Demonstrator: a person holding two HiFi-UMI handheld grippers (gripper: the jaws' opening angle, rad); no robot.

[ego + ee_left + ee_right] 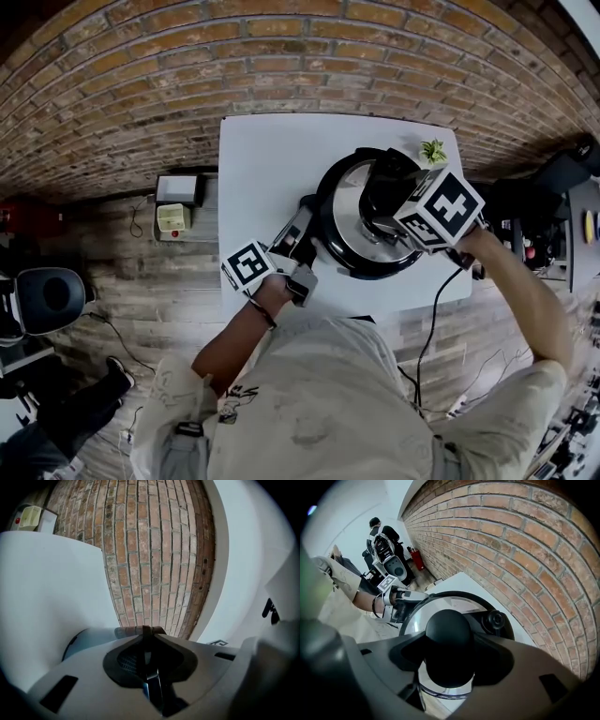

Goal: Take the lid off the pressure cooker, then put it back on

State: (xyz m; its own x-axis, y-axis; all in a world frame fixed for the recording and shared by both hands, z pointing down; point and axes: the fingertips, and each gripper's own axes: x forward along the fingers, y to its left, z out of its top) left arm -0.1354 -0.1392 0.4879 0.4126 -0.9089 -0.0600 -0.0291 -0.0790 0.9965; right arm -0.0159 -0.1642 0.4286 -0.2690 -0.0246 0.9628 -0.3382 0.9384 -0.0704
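Note:
The pressure cooker [330,246] stands on the white table [272,159] with its steel lid [349,223] on it. My right gripper [386,208] comes down over the lid from above. In the right gripper view its jaws [450,654] are shut on the round black lid knob [449,639], which fills the gap between them. A black valve [496,619] sits on the lid beyond the knob. My left gripper [302,242] lies level at the cooker's left side, shut on its dark side handle [151,684]. That gripper also shows in the right gripper view [399,603].
A small potted plant [433,150] stands at the table's far right corner, just behind the cooker. A cable [431,323] hangs off the table's near edge. A pale box [173,217] sits on the floor left of the table. A brick wall [187,66] runs behind.

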